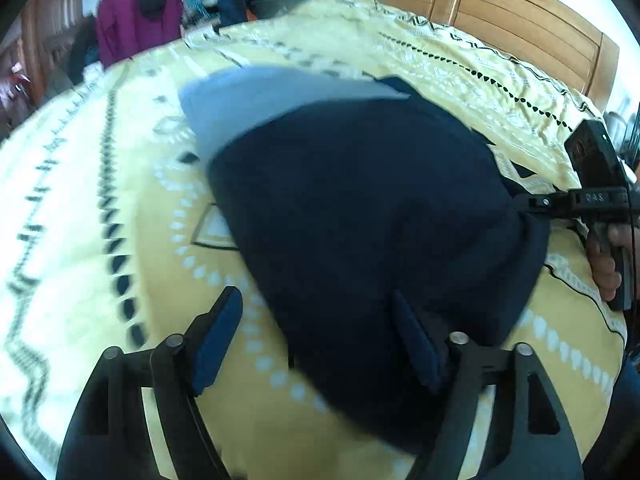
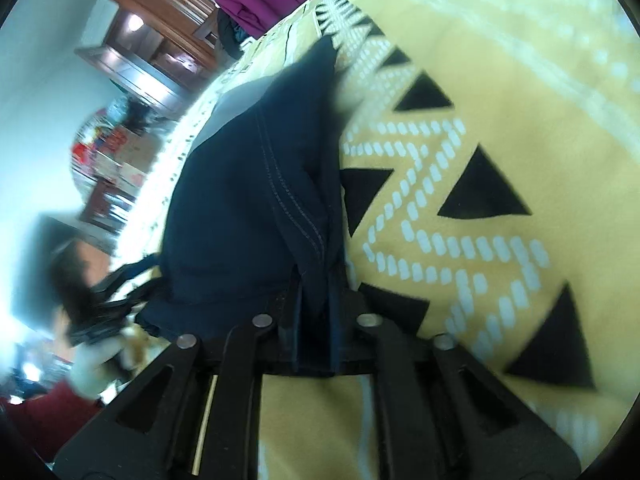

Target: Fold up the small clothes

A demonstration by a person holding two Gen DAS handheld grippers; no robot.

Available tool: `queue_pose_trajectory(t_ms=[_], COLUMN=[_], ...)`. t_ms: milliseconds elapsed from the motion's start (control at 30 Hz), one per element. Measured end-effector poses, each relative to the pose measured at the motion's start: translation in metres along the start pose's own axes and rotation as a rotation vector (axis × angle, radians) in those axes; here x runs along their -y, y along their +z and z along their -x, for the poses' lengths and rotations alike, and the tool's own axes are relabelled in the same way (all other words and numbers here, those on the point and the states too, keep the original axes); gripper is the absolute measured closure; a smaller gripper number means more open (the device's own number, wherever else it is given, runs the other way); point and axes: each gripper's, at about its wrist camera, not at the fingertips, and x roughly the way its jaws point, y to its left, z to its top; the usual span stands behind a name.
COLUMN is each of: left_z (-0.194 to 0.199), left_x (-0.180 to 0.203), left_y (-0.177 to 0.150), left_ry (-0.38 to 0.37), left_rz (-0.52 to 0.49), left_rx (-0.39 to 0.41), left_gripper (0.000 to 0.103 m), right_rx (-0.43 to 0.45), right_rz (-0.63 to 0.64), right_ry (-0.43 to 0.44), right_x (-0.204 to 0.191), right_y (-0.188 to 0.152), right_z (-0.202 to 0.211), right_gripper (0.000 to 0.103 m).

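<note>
A navy garment [image 1: 372,220] lies on the yellow patterned bedspread [image 1: 120,200], with a pale grey-blue panel [image 1: 256,100] showing at its far end. The left gripper [image 1: 316,336] hovers over the garment's near edge, fingers spread wide, one blue pad [image 1: 218,340] above the bedspread and the other above the dark cloth. The right gripper [image 2: 316,312] is clamped on a stitched fold of the garment [image 2: 260,184], pinching it narrow, at the garment's right side [image 1: 536,202]
</note>
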Motion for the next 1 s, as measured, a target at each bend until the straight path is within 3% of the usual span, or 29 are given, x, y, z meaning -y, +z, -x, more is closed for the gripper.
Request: queue_pose_trajectory(t_ms=[67,167,233,333,400,433,467,633,733,867,1000], left_z=[0.018,0.003,0.001,0.022,0.043,0.051,0.058,0.065,0.042,0.039,0.038], left_x=[0.007,0.014,0.007,0.016,0.026,0.030,0.036,0.047,0.051,0.054,0.055], left_y=[-0.010,-0.037,-0.032,-0.022,-0.023,-0.026,-0.031,-0.061,-0.087,-0.095,-0.095], left_ry=[0.004,0.034,0.038,0.097,0.105,0.113,0.132,0.171,0.179,0.190,0.188], left_rz=[0.032,0.015,0.049,0.047,0.034,0.044,0.054,0.162,0.218,0.224,0.219], left_rx=[0.033,-0.043,-0.060,-0.046,-0.014,-0.014,-0.019,-0.079,-0.181,-0.157,-0.142], left_gripper=[0.023,0.017,0.006,0.009,0.005,0.004,0.002,0.001,0.000,0.000,0.000], right_rx=[0.019,-0.015,-0.025,0.041,0.083,0.102,0.112,-0.012,-0.082,-0.122,-0.117], right_rz=[0.081,0.146,0.145,0.230,0.288,0.297,0.301,0.299,0.257,0.262,0.265], right_ry=[-0.072,-0.138,-0.184,-0.249,-0.304,-0.326,-0.343,-0.390,-0.407,-0.430,-0.440], right_x=[-0.016,-0.023,-0.029,-0.057,-0.076,-0.083,-0.090,-0.097,-0.091,-0.091,-0.090], right_y=[-0.007,-0.013,-0.009,-0.011,-0.023,-0.032,-0.047,-0.100,-0.115,-0.124,-0.124], right_z=[0.008,-0.003,0.001,0.033,0.056,0.064,0.072,0.057,0.043,0.032,0.026], right_gripper=[0.065,0.062,0.064,0.059,0.032,0.013,0.008,0.008,0.008,0.000,0.000])
